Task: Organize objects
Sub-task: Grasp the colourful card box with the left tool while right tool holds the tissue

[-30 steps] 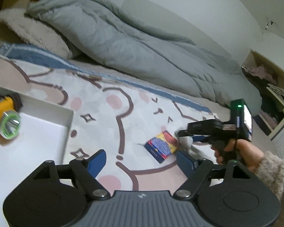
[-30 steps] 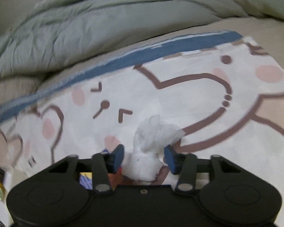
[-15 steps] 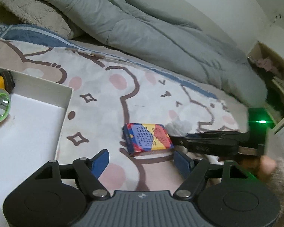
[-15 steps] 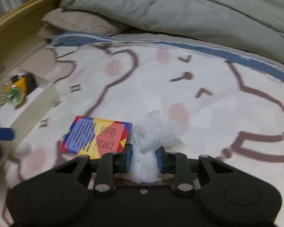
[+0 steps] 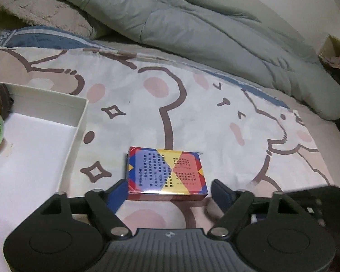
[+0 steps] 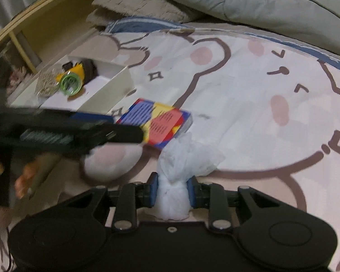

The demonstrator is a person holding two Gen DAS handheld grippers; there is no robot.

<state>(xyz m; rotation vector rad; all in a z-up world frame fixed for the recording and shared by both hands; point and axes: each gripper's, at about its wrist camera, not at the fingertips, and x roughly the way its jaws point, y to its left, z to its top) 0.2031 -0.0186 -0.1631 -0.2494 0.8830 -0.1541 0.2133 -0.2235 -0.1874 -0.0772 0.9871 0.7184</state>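
Note:
A colourful card box lies flat on the cartoon bedsheet. Its near end sits between the fingers of my left gripper. The jaws are opening and the pads stand clear of the box's sides. My right gripper is shut on a crumpled white tissue wad, held just above the sheet beside the card box. A white open box at the left holds a yellow headlamp with a green lens.
A grey duvet and a fuzzy pillow fill the far side of the bed. A wooden headboard shelf rises behind the white box. A hand grips the left tool. Shelves with clothes stand at the right.
My left gripper sank toward the card box, which now lies between its fingers. My right gripper closed on the tissue wad, rolled, and carried it left beside the card box.

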